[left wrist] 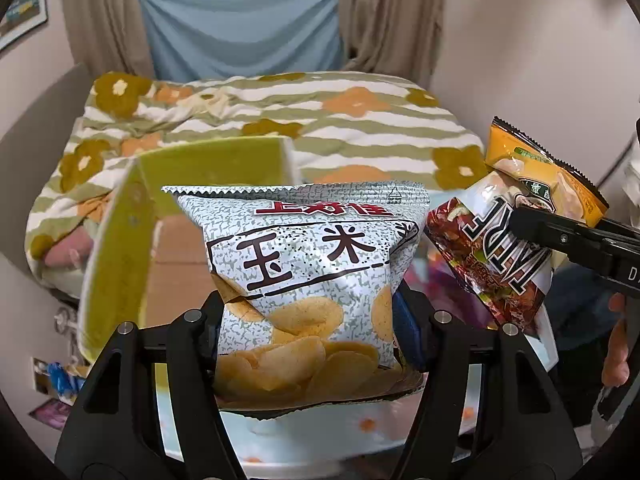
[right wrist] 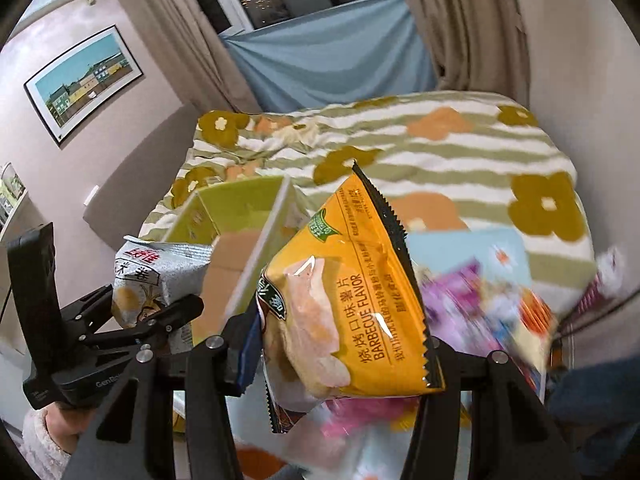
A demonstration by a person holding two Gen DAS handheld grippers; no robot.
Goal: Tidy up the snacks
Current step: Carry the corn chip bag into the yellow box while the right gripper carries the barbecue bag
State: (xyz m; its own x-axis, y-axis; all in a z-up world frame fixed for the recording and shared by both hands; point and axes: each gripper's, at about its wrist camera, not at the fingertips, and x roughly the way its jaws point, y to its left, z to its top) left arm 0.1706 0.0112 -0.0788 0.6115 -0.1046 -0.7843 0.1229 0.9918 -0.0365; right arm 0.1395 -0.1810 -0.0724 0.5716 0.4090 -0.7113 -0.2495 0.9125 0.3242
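My left gripper (left wrist: 312,320) is shut on a grey-white chip bag (left wrist: 304,248) with red and black Chinese print, held upright and off the surface. An open green box (left wrist: 120,248) with a cardboard-brown inside stands just behind and left of it. My right gripper (right wrist: 340,344) is shut on an orange barbecue chip bag (right wrist: 352,280), with a dark red packet (left wrist: 492,276) pinched along with it. In the left wrist view the right gripper (left wrist: 532,232) hangs to the right of the grey bag. In the right wrist view the left gripper (right wrist: 160,312) and grey bag (right wrist: 160,272) are at the left, beside the green box (right wrist: 240,204).
A bed with a striped floral quilt (left wrist: 360,120) lies behind the box. Several loose snack packets (right wrist: 480,292), blurred, lie at the right. A white surface with orange dots (left wrist: 320,432) is below the grippers. A person's hand (left wrist: 616,344) holds the right gripper.
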